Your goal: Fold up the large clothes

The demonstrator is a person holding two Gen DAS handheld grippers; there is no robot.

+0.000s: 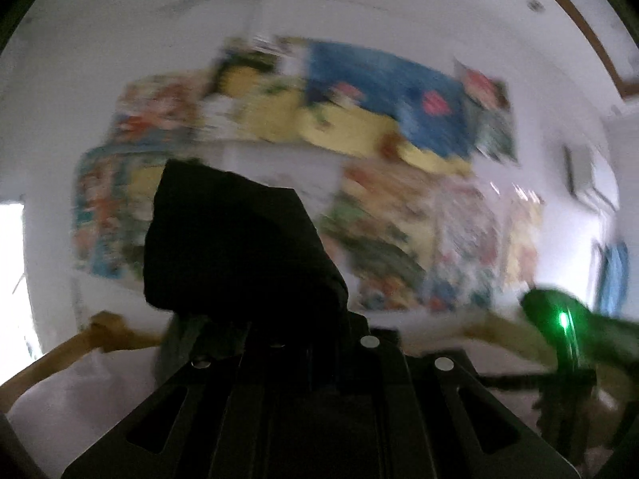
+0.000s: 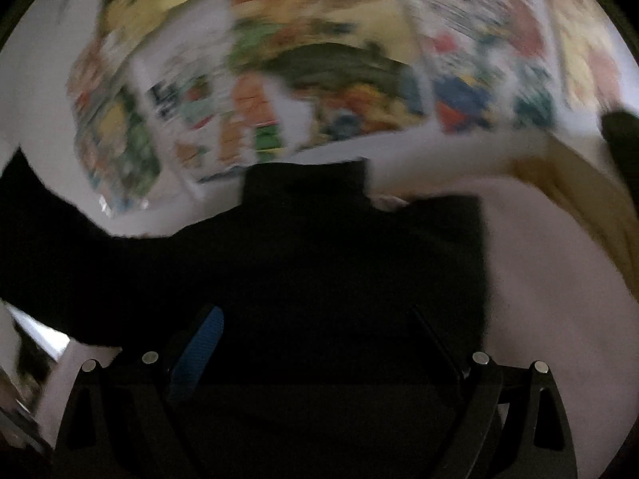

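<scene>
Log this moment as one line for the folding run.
left gripper: shut on black fabric garment | right gripper: state hidden by garment | backdrop: colourful wall posters, blurred

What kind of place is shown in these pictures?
Probably a room in a home, though the pictures are blurred. A white wall carries many colourful posters, and a black garment is lifted above a pale surface.

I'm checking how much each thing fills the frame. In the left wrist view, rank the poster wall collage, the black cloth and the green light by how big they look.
1. Poster collage, spanning most of the wall.
2. Black cloth, though it sits right at the camera, so its apparent size is inflated.
3. Green light, a small dot.
</scene>
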